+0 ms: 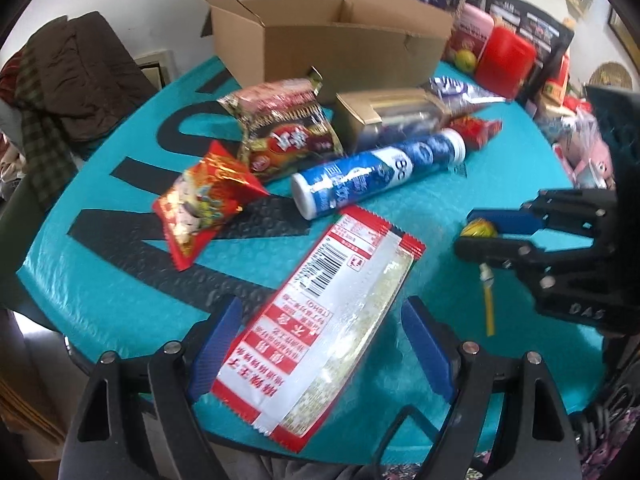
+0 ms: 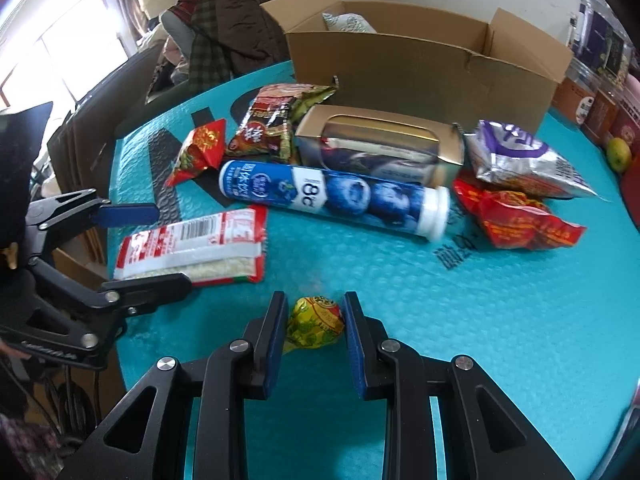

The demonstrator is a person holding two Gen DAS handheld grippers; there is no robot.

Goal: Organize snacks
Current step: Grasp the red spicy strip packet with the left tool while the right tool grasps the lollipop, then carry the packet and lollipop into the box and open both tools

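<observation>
snacks [image 2: 332,196] on table [image 2: 500,320], cardboard box [image 2: 420,72] behind them

Left gripper [image 1: 320,344] wide apart and tilted downward, right gripper [image 2: 316,320] clamped, both angled down.

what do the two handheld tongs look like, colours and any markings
Both the left tongs and right tongs are black, angular linkage frames with triangular cut-outs and silver round pivot pins. Each finger carries a flat blue ribbed pad. The right one shows raised lettering on its body, partly unreadable, in the left wrist view.

bare mat [image 2: 500,320] nearside, snacks crowd box [image 2: 420,68]
</observation>
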